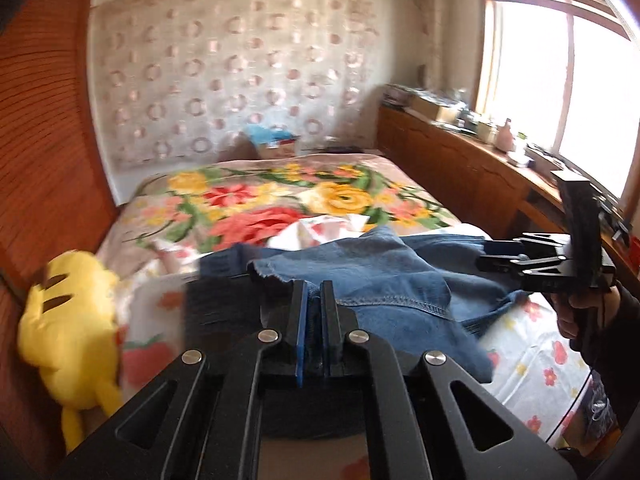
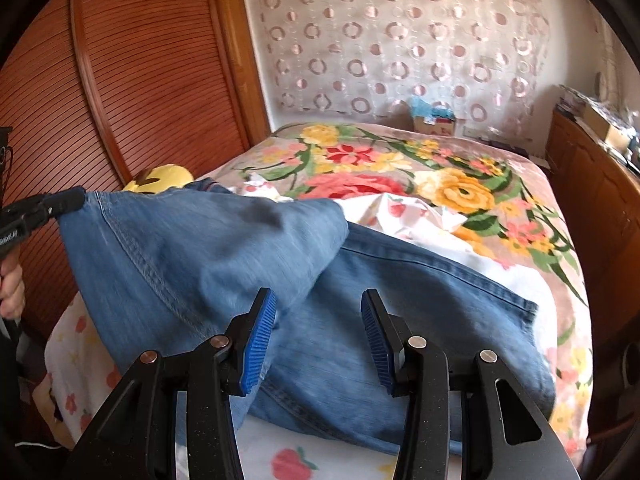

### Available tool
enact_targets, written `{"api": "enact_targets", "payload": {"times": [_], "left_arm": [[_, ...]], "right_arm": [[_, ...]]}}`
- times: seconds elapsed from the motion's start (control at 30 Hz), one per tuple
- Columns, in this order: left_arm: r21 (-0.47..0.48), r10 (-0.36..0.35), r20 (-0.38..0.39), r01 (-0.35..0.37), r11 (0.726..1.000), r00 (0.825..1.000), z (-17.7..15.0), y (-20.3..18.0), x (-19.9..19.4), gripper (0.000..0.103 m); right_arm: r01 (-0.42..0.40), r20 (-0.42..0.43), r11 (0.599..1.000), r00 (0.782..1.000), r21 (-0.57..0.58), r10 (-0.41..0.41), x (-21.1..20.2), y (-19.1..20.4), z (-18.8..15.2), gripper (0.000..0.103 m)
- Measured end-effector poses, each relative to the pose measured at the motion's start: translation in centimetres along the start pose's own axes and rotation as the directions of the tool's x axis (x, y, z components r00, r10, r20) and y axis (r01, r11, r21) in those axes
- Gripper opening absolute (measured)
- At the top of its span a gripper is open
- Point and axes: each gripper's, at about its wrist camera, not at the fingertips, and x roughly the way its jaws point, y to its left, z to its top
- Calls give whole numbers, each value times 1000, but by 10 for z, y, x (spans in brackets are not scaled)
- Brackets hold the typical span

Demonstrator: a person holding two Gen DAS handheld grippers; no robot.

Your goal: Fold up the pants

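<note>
On the bed [image 2: 520,184], over a floral blanket [image 1: 280,196] and a white fruit-print sheet [image 2: 404,208], we see the blue denim pants [image 2: 360,280] spread at the centre of the right wrist view. Our left gripper [image 1: 315,312] has its blue pads pressed together on a fold of denim, lifting one part toward ten o'clock in the right view, where that gripper enters from nine o'clock. Our right gripper [image 2: 319,328] hovers above the pants with fingers [image 2: 260,336] moderately apart, gripping nothing. At eight o'clock in the left view sits a yellow plush toy [image 1: 68,332].
</note>
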Motion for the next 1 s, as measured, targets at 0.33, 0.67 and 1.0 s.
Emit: {"api": "enact_targets", "payload": {"times": [0.33, 0.67, 1.0], "left_arm": [[-78, 81, -102, -89, 993, 991, -49, 41, 16, 7], [-74, 71, -171, -84, 994, 983, -68, 40, 42, 7], [-80, 80, -225, -100, 992, 971, -83, 44, 61, 7]], "right_arm": [[-60, -39, 997, 998, -41, 58, 24, -4, 1, 46], [-94, -39, 992, 995, -79, 91, 52, -9, 34, 47], [-145, -45, 964, 989, -225, 139, 150, -4, 80, 51]]}}
